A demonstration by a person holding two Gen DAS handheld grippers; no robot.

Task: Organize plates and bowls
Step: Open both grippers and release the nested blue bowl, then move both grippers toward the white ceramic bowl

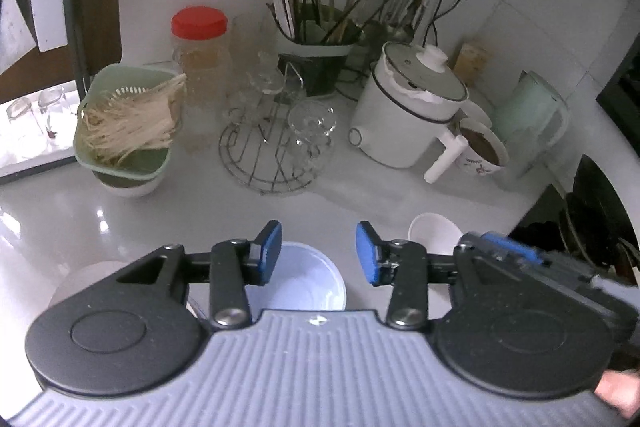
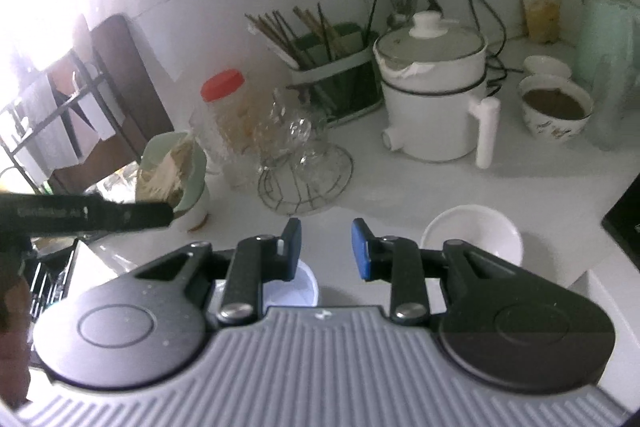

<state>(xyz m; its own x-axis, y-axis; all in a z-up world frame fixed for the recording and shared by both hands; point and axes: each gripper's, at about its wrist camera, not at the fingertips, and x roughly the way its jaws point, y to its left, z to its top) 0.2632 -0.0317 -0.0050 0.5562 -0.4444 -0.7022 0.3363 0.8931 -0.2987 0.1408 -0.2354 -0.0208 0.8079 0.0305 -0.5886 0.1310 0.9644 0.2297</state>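
White counter (image 1: 360,195), two white bowls (image 2: 472,233), both tongs (image 1: 318,253) empty

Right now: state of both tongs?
Left tongs: open, holding nothing, above a white bowl.
Right tongs: open, holding nothing.

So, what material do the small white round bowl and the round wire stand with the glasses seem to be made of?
The small white round bowl looks like glazed ceramic, possibly melamine: smooth, opaque, with a soft sheen. The round wire stand looks like bare or plated steel: thin grey rods with dull glints. The glasses on it look like clear cut glass, transparent and faceted.
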